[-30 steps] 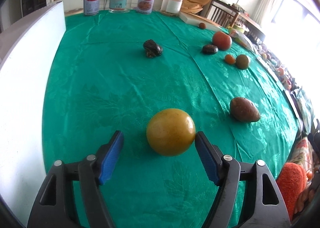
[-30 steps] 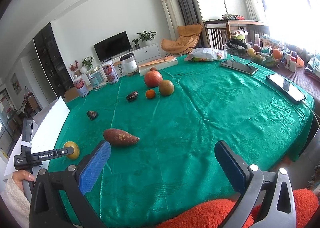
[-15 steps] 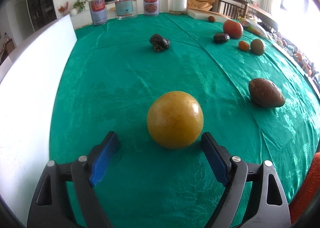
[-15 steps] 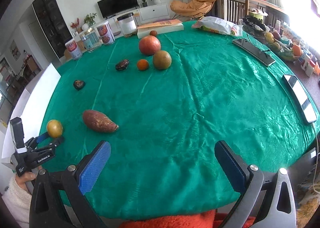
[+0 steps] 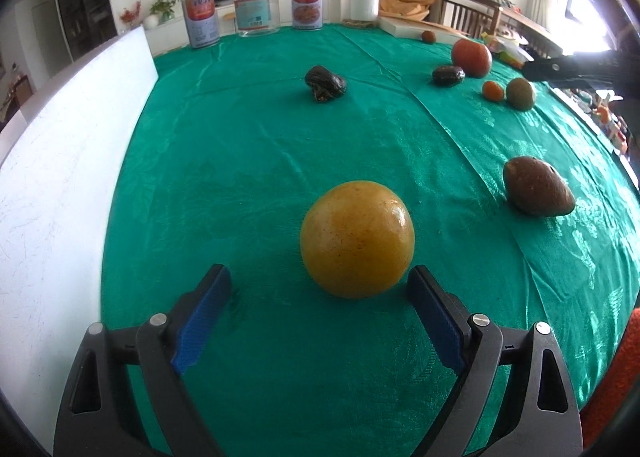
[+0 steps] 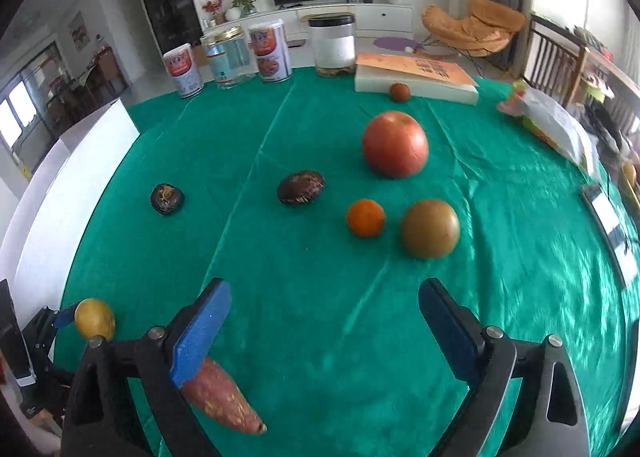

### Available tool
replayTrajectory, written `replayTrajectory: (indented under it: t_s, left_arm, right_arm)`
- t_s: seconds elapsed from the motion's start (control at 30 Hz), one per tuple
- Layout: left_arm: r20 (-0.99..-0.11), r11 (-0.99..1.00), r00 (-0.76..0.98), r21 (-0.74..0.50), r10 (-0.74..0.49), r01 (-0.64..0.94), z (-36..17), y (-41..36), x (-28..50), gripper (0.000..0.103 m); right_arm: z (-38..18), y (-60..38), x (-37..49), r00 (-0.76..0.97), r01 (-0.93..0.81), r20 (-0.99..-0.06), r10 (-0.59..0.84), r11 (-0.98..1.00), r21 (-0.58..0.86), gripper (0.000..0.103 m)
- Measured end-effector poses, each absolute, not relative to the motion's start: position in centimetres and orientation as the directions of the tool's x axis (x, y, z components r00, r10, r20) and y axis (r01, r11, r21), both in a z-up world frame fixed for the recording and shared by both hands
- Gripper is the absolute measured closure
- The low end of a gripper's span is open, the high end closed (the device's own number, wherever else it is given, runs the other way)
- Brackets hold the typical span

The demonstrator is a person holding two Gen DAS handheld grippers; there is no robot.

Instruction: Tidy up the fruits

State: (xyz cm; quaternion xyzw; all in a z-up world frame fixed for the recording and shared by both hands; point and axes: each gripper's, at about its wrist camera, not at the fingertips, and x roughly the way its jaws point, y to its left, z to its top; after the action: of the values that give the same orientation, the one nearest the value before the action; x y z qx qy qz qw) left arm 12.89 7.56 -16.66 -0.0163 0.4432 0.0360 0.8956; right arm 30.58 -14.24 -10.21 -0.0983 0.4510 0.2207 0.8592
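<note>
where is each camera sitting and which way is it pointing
Left wrist: rides the left gripper, looking down and forward over the green tablecloth at the yellow fruit just ahead of its opening blue pads; nothing gripped.
Right wrist: rides the right gripper, aimed at the red apple, small orange and brown-green fruit; pads closing on nothing.
Shared: yellow fruit, sweet potato, cans.

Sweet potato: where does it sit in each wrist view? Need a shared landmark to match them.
Left wrist view: the sweet potato lies at the right, on the green tablecloth, right of the yellow fruit.
Right wrist view: the sweet potato lies at bottom left, partly behind a blue finger pad.
Shared landmark: the red apple, far across the cloth in both.
</note>
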Motion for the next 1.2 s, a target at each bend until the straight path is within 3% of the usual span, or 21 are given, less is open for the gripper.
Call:
replayTrajectory:
  t_s: [0.13,0.47,0.63,1.0,1.2]
  left_arm:
    - [-0.795,0.997,0.605,0.003,0.05,-0.079,-16.7,7.5,12.9,0.011]
    - [-0.795,0.997,0.604,0.003,0.05,-0.079,-16.7,7.5,12.9,0.011]
    - [-0.795,0.997,0.604,0.003,0.05,-0.079,-16.7,7.5,12.9,0.011]
    - [-0.795,0.997,0.604,0.003,0.05,-0.079,-16.7,7.6,12.9,0.011]
    - [-0.795,0.997,0.604,0.002,0.05,-0.079,-16.7,7.6,12.9,0.011]
  right_arm:
    - [-11.9,-10.0,34.2,0.484,-0.542,-0.839,0.25,0.838,-0.063,0.022]
    - [-15.9,-7.6,39.0,0.416,-0.559,-0.888,0.197,0.826,-0.079,0.026]
    - [-16.3,-8.0,39.3,0.418,-0.524,-0.885,0.204,0.85,-0.052,0.057]
    - [-12.6,-13.7,32.1,0.33,-0.459,-0.858,0.394,0.861,0.219,0.057]
    - [-11.2,-21.0,25.1,0.209,-0.459,-0.939,0.275,0.875,0.154,0.057]
